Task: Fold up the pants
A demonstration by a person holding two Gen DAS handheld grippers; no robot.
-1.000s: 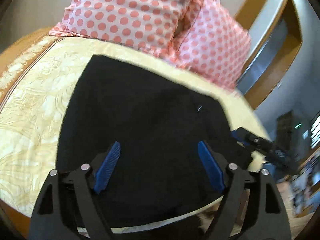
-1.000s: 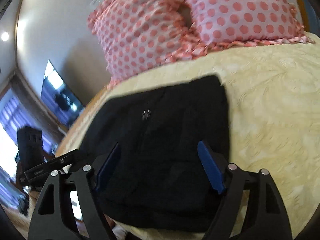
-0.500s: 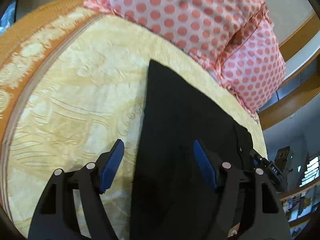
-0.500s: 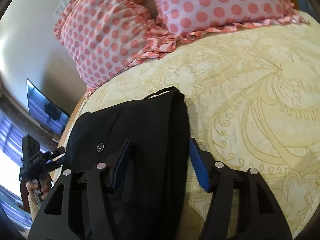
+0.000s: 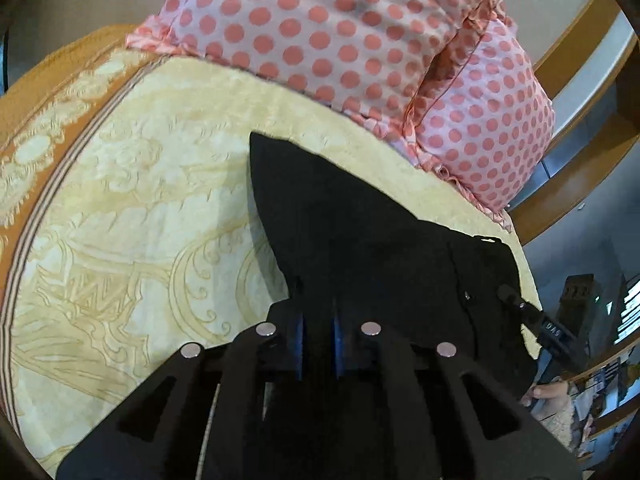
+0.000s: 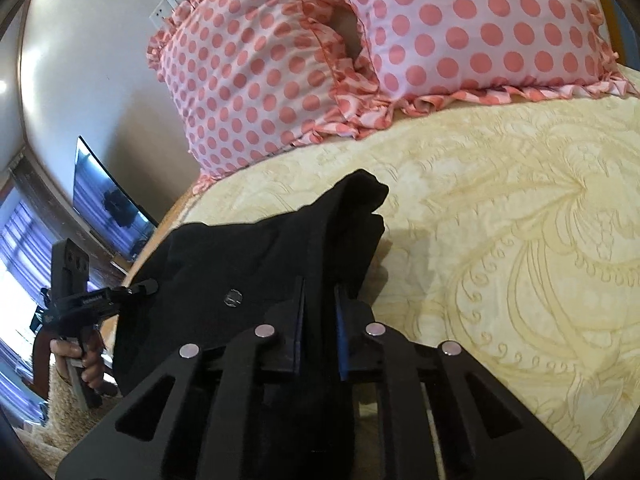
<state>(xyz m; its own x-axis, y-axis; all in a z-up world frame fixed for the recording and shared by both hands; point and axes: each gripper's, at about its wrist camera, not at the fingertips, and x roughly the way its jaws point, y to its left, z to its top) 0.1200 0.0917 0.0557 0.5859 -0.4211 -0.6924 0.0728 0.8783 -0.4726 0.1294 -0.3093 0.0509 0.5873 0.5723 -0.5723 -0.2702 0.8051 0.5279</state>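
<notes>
A bed carries everything here, covered by a cream-yellow bedspread [image 6: 520, 240] woven with large scroll and leaf patterns. In the left wrist view the bedspread [image 5: 120, 220] has an orange-brown border with pale medallions and a thin striped band along its left edge. At the far end of the bed two pink pillows [image 5: 340, 28] with salmon polka dots and ruffled edges lean side by side, touching each other; the second pillow [image 5: 488, 128] sits to the right. The right wrist view shows the same pair [image 6: 256, 72] against a pale wall, with a white wall socket plate [image 6: 172, 4] above them. Far left, a dark flat screen [image 6: 104, 196] hangs on the wall, beside a window with purple curtains [image 6: 16, 252].
</notes>
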